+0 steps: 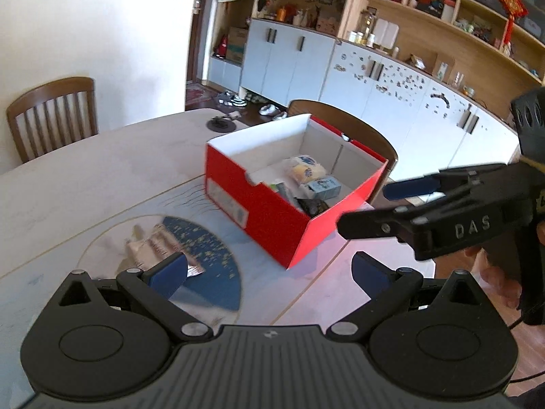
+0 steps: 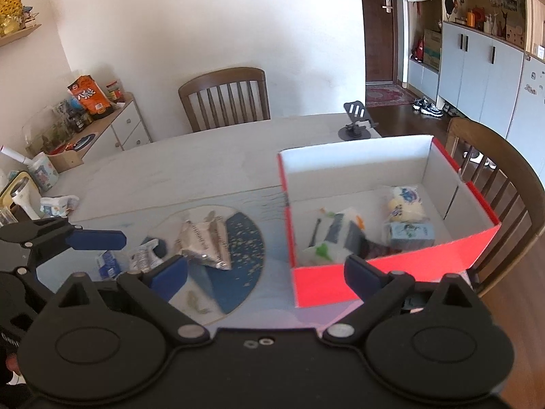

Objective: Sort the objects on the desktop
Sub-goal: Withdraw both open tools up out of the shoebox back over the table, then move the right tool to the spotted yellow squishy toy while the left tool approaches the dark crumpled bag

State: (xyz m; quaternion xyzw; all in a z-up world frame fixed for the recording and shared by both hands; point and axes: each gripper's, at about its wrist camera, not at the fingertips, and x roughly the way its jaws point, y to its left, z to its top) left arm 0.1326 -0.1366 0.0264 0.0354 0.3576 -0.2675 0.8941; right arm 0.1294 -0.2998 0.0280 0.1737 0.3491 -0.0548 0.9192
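the red cardboard box (image 2: 391, 279) sits open-topped at centre right of the right wrist view, and at centre of the left wrist view (image 1: 272, 218), resting on the pale table (image 2: 190, 170). inside it i see a yellow and white packet (image 2: 405, 204) toward the far right, a light blue carton (image 2: 410, 233) just in front of that, and a white wrapper with green and dark print (image 2: 337, 238) in the middle; a dark item lies between wrapper and carton, too unclear to name.

left of the box, on a round blue and white mat (image 2: 238, 248), lies a crumpled silver foil packet (image 2: 204, 238), apart from the box. further left are a smaller crinkled wrapper (image 2: 143, 259) and a small blue and white pack (image 2: 109, 264), partly hidden behind the gripper fingers.

my right gripper (image 2: 265, 272) has its blue pads spread wide with nothing between them; it hangs above the table's near edge, in front of the box wall. my left gripper (image 1: 269, 272) likewise stands wide apart and empty, with the foil packet (image 1: 160, 248) just beyond its left pad. each gripper shows at the edge of the other's view.

beyond the table: a phone stand (image 2: 356, 122) at the far edge, two wooden chairs, one behind (image 2: 224, 95) and one at right (image 2: 494, 177), and a wall of white cabinets (image 1: 374, 78).
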